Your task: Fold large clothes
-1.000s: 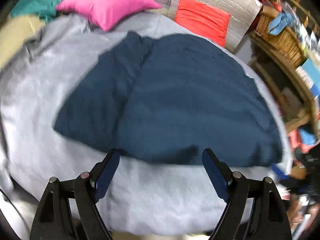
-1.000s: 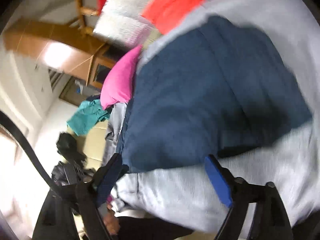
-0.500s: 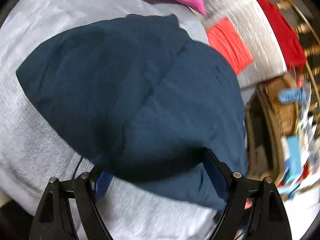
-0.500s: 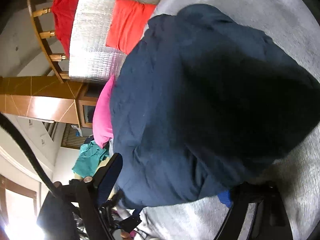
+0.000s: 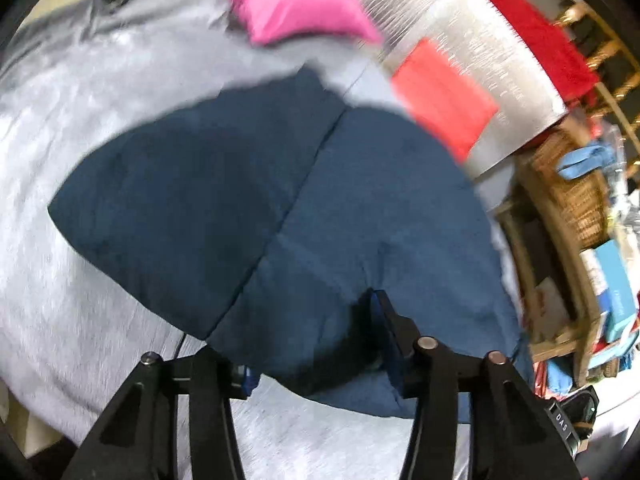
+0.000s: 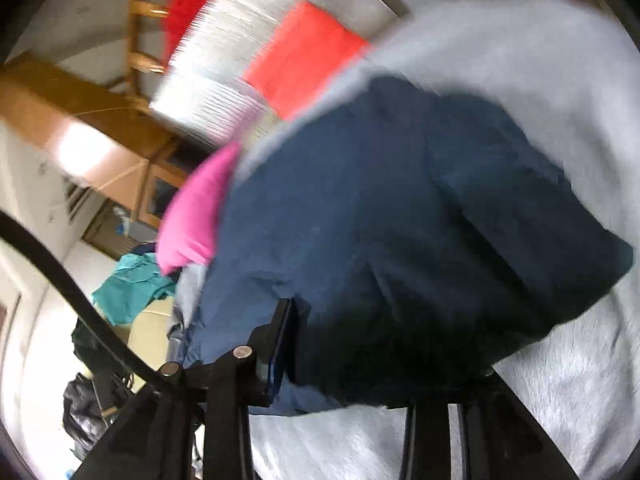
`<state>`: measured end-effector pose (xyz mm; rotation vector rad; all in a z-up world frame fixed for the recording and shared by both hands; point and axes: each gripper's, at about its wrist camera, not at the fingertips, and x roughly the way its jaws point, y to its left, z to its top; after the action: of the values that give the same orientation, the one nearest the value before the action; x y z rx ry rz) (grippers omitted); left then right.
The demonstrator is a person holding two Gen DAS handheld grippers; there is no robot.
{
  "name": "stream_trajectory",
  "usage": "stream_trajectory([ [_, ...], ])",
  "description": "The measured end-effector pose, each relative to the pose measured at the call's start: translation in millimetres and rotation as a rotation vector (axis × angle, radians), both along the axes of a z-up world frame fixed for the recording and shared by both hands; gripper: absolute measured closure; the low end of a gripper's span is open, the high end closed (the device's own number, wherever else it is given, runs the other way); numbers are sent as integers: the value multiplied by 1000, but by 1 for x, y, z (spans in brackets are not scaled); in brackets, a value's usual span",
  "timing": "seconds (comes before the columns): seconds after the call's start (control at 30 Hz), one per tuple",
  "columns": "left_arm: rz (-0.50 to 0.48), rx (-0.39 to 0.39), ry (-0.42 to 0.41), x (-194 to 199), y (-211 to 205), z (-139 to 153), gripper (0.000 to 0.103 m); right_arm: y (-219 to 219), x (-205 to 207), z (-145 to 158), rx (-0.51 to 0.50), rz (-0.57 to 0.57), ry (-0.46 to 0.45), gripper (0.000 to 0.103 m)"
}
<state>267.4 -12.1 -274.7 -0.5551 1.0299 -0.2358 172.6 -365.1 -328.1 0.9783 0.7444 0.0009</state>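
A large dark blue garment lies partly folded on a grey bed sheet; a fold line runs up its middle. My left gripper straddles the garment's near edge, one finger under the cloth and the blue-padded right finger on top, the jaws narrowed on the fabric. In the right wrist view the same garment fills the middle. My right gripper grips its near edge; the left finger shows and the right finger is hidden under cloth.
A pink pillow, an orange-red cushion and a silver padded panel lie at the far side of the bed. Wooden shelves with a wicker basket stand on the right. A teal cloth lies off the bed's left side.
Both grippers have moved in from above the sheet onto the garment's near edge and their jaws have narrowed on the cloth. Both views have swung sideways.
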Motion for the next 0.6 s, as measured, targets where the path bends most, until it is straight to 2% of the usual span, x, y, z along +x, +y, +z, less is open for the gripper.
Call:
stream_trajectory([
  [0.03,14,-2,40,-1,2,-6,32,-2,0,-8,43,-11,37,56],
  [0.07,24,0,64,-1,3,-8,26,-4,-1,-12,74,-15,52,44],
  [0.1,27,-6,81,-1,4,-9,21,-5,-2,-14,108,-13,52,39],
  [0.17,25,-36,94,-3,6,-11,21,-3,-3,-13,130,-11,22,26],
  [0.23,24,-78,106,-2,6,-15,21,4,1,-15,124,17,21,23],
  [0.3,18,-124,106,0,5,-21,21,17,9,-21,134,80,43,24],
  [0.33,9,-124,94,1,1,-21,21,24,12,-23,107,101,41,29],
  [0.37,-6,-111,80,1,-3,-19,21,30,14,-20,56,111,31,38],
  [0.43,-42,-39,25,-1,-19,-13,27,38,17,-11,-43,129,17,46],
  [0.47,-49,-6,3,2,-23,-7,28,39,16,-7,-73,133,7,53],
  [0.53,-56,28,-31,1,-27,-1,30,39,11,5,-115,126,-34,59],
  [0.6,-60,68,-63,-3,-29,4,30,38,6,13,-146,127,-73,60],
])
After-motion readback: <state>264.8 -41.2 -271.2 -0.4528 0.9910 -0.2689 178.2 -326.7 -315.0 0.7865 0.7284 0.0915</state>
